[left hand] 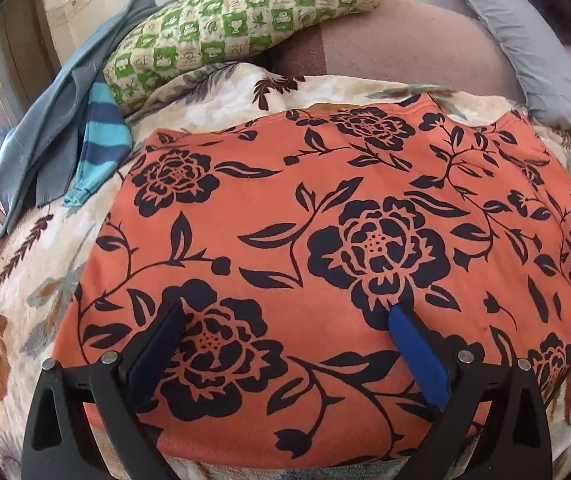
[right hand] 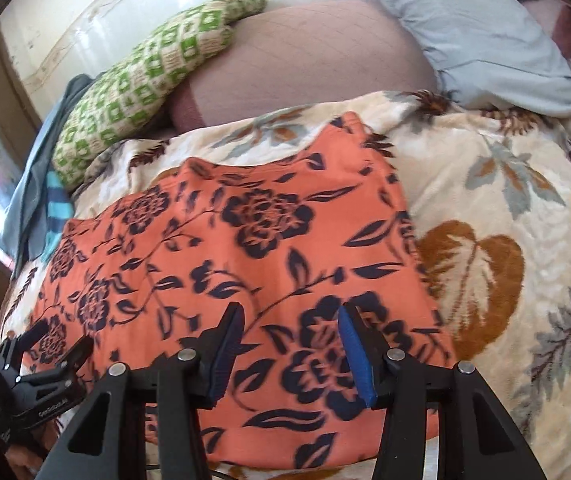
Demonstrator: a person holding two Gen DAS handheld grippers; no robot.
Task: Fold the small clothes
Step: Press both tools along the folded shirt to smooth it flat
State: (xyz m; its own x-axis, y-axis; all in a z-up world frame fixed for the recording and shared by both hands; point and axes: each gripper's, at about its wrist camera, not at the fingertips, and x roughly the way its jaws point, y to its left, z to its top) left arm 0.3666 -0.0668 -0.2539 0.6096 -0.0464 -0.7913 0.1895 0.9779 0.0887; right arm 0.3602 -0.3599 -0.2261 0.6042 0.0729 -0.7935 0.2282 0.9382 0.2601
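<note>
An orange garment (left hand: 269,208) with a dark flower print lies spread flat on a cream leaf-patterned blanket (left hand: 25,280). My left gripper (left hand: 285,310) hovers over the garment's near part. Its jaws stand wide apart, and only the flat cloth shows beneath them. In the right wrist view the same garment (right hand: 245,264) fills the left and middle. My right gripper (right hand: 290,312) is over its near right portion, jaws partly apart and gripping nothing. The garment's right edge runs just right of that gripper. A black gripper part (right hand: 41,364) shows at the lower left.
A green-and-cream checked pillow (left hand: 237,28) lies at the back left. Beside it sit a grey-blue cloth (left hand: 41,136) and a blue striped garment (left hand: 101,140). A pale grey pillow (right hand: 473,36) lies at the back right on a mauve sheet (right hand: 317,64). Bare blanket (right hand: 505,240) extends to the right.
</note>
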